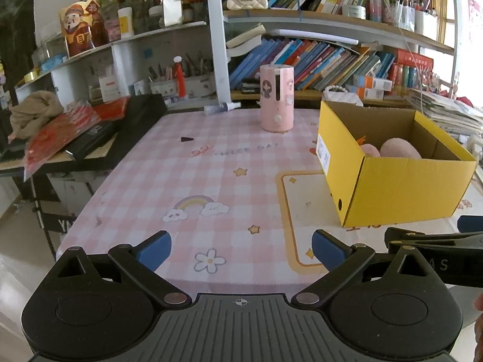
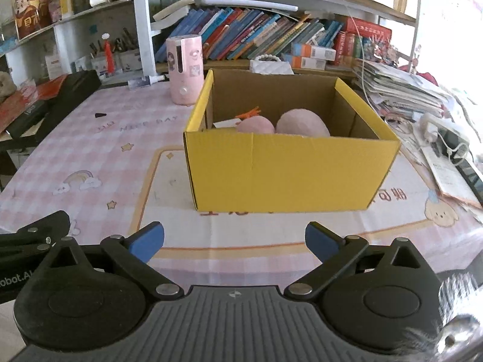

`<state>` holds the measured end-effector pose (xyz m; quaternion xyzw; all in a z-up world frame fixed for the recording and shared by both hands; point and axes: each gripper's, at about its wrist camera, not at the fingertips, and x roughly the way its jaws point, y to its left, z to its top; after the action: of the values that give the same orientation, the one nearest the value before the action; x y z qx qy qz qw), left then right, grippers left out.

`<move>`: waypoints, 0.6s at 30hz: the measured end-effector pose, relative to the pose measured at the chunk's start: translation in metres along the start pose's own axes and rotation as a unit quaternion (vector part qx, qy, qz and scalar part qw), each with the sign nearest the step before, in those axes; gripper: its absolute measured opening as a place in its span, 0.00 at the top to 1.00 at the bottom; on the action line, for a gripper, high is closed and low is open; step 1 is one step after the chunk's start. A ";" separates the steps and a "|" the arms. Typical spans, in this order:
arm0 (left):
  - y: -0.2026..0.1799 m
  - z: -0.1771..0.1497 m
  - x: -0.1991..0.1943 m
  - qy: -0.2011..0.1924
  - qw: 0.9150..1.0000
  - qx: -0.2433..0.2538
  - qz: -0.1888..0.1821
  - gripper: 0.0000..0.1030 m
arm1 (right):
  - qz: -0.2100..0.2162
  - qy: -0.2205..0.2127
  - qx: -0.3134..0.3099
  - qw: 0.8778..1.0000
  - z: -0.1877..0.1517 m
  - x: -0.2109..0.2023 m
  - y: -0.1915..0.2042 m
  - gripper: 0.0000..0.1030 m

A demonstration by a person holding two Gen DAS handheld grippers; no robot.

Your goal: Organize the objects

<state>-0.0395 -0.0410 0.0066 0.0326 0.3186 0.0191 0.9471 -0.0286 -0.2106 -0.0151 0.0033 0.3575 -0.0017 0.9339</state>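
Note:
A yellow cardboard box [image 2: 289, 175] stands on the pink checked tablecloth [image 2: 99, 157], right in front of my right gripper [image 2: 235, 242]. Inside it lie two pink rounded plush things [image 2: 302, 125] and something orange [image 2: 250, 111]. My right gripper is open with nothing between its blue pads. In the left wrist view the same yellow box [image 1: 401, 190] is at the right, and my left gripper [image 1: 241, 250] hovers open and empty over the cloth near the table's front edge. A pink cylinder [image 1: 276, 102] with a cartoon figure stands upright at the back of the table.
Bookshelves [image 1: 317, 60] full of books line the back. A black case with red papers [image 1: 90, 132] lies left of the table. Stacked papers and cables [image 2: 422, 102] crowd the right edge. A small dark triangle [image 1: 186, 139] and a spray bottle [image 1: 222, 108] lie on the cloth.

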 end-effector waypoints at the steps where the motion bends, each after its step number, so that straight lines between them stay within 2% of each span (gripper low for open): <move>1: 0.000 -0.001 -0.001 0.001 1.000 0.001 0.001 0.02 | -0.003 0.000 0.001 1.000 -0.002 -0.001 0.000 0.02; 12: -0.006 -0.014 -0.011 0.012 1.000 0.010 0.012 0.02 | -0.026 0.014 0.010 1.000 -0.024 -0.014 0.000 0.02; 18: -0.005 -0.018 -0.019 0.010 1.000 0.004 0.013 0.02 | -0.028 0.005 0.008 1.000 -0.028 -0.022 -0.001 0.02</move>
<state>-0.0653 -0.0465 0.0029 0.0409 0.3273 0.0305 0.9435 -0.0635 -0.2112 -0.0217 0.0010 0.3620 -0.0311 0.9316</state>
